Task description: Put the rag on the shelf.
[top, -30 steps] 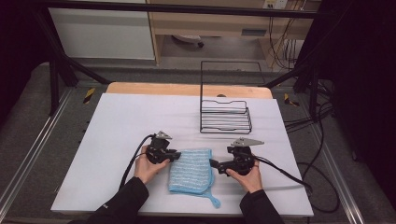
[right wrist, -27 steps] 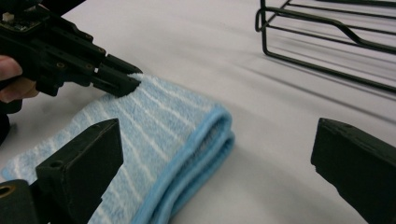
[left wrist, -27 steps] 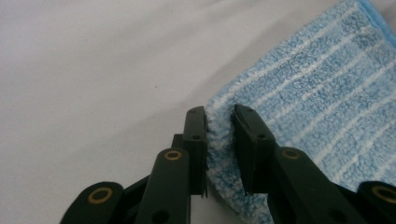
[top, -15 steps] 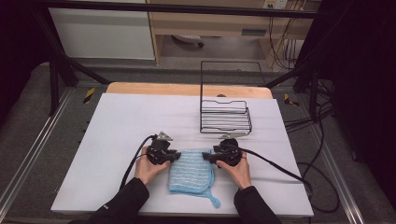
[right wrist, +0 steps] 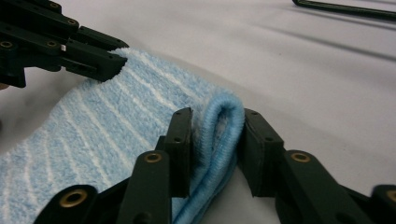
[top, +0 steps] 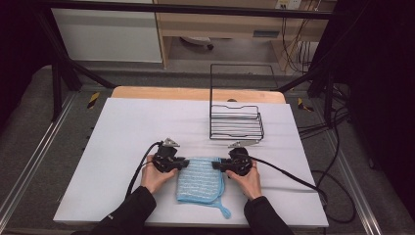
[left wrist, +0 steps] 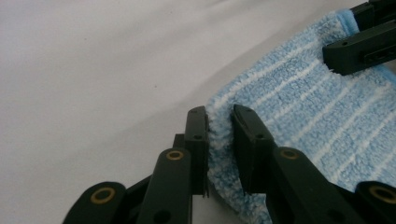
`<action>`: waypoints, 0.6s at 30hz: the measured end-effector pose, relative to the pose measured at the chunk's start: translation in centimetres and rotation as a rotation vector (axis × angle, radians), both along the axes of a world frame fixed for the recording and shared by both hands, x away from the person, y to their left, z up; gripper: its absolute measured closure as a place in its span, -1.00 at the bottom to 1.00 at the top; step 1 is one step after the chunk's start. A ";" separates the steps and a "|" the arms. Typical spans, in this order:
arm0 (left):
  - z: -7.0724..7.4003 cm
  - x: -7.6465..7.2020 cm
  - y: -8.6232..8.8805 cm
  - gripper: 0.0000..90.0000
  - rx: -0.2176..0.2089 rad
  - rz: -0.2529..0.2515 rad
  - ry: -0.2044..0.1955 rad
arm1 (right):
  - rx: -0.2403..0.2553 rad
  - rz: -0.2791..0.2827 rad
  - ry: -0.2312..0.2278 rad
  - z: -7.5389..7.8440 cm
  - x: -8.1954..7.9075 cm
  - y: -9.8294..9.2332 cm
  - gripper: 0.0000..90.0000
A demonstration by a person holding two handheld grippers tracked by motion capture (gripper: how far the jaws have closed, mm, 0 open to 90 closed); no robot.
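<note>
A light blue striped towel lies folded on the white table, its hanging loop trailing toward the front edge. My left gripper is at the towel's far left corner. In the left gripper view my left gripper is shut on that fluffy corner of the towel. My right gripper is at the far right corner. Its jaws have just been closing, and my right gripper now pinches the towel's rolled blue hem between its pads. Each gripper view also shows the other gripper's jaws on the opposite corner.
A black wire rack stands just beyond the right gripper, and its base rod crosses the top of the right gripper view. Cables trail from both grippers across the table. A wooden strip runs along the far edge.
The right hand moved left and down from beside the towel to its far right corner, and its jaws closed on the hem. The left gripper stayed on its corner.
</note>
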State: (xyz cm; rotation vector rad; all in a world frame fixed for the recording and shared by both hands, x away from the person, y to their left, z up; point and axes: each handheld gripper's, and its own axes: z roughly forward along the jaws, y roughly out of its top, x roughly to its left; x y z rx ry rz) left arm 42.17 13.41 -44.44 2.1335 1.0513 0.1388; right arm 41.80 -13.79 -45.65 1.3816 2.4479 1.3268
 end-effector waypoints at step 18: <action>1.7 -0.6 1.0 0.81 -0.055 -0.011 -0.043 | 0.096 -0.009 0.001 1.7 -0.6 -0.5 0.77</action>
